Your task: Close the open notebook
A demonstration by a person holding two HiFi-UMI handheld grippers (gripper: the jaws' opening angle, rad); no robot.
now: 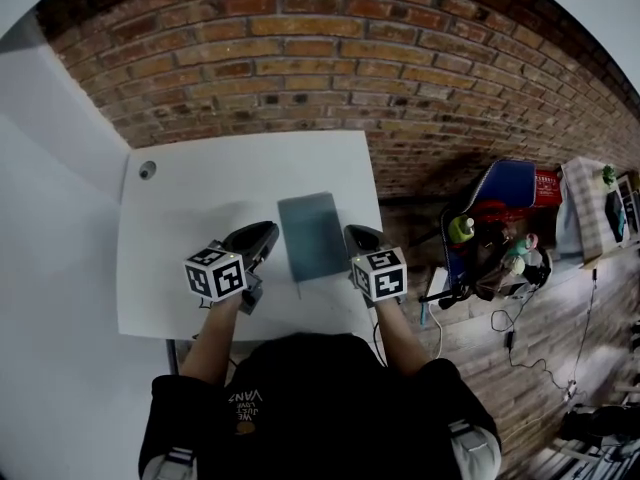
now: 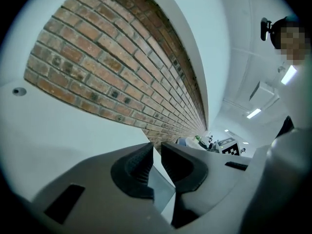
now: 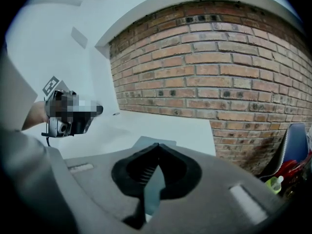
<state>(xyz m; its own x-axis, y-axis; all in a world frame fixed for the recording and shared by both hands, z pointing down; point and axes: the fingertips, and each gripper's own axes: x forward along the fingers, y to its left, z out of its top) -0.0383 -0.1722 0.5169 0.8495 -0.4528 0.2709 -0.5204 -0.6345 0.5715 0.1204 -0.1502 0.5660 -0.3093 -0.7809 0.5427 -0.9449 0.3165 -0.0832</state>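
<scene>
head view: notebook (image 1: 312,235) lies flat, apparently shut, mid-desk (image 1: 200,188); left claw (image 1: 268,233) at its 9 o'clock, right claw (image 1: 352,233) at 3. likely light and flexible; pinch a free cover edge.
left gripper view: left claw narrowly parted, empty.
right gripper view: right claw closed, empty; cover unlabelled.

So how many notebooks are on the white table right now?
1: a grey-blue notebook lying flat on the white table, between the left claw and the right claw. The person's head covers the table's near edge, so another could be hidden.
</scene>
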